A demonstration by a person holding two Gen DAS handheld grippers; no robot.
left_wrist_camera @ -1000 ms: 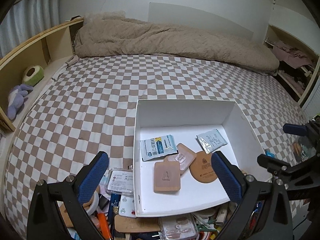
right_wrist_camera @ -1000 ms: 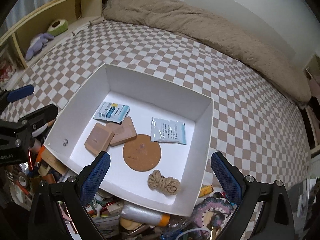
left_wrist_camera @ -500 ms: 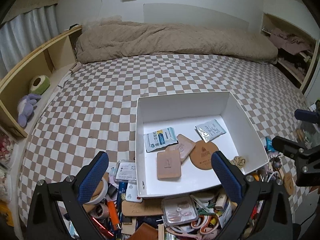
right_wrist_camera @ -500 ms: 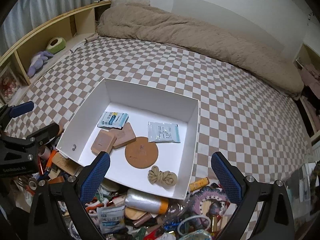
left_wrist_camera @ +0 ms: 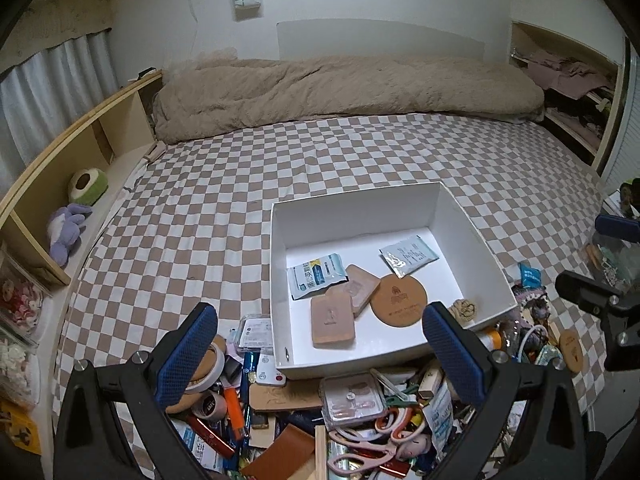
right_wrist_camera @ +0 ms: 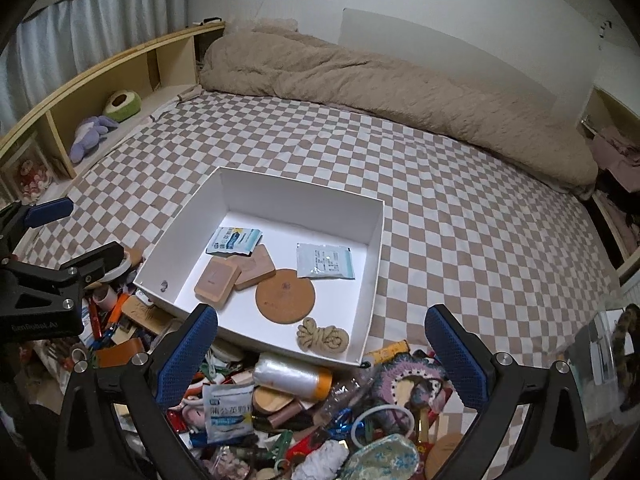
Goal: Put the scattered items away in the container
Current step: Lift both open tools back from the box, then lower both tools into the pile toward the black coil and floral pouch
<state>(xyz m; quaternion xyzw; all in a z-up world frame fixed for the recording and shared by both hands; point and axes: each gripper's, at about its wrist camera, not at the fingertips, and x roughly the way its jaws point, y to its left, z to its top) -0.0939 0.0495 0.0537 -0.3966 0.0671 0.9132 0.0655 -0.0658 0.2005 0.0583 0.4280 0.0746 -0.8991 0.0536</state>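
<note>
Holding sachets, pads, round coaster (right_wrist_camera: 285,296), rope knot (right_wrist_camera: 322,339) — white box (right_wrist_camera: 256,179); both jaws wide, empty.

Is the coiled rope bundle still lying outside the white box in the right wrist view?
No: the rope bundle lies inside the white box, in its near corner beside the round cork coaster.

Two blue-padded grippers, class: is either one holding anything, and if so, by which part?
Nothing is held. The left gripper and the right gripper both stand wide open and empty above the clutter pile, near the front edge of the white cardboard box.
</note>
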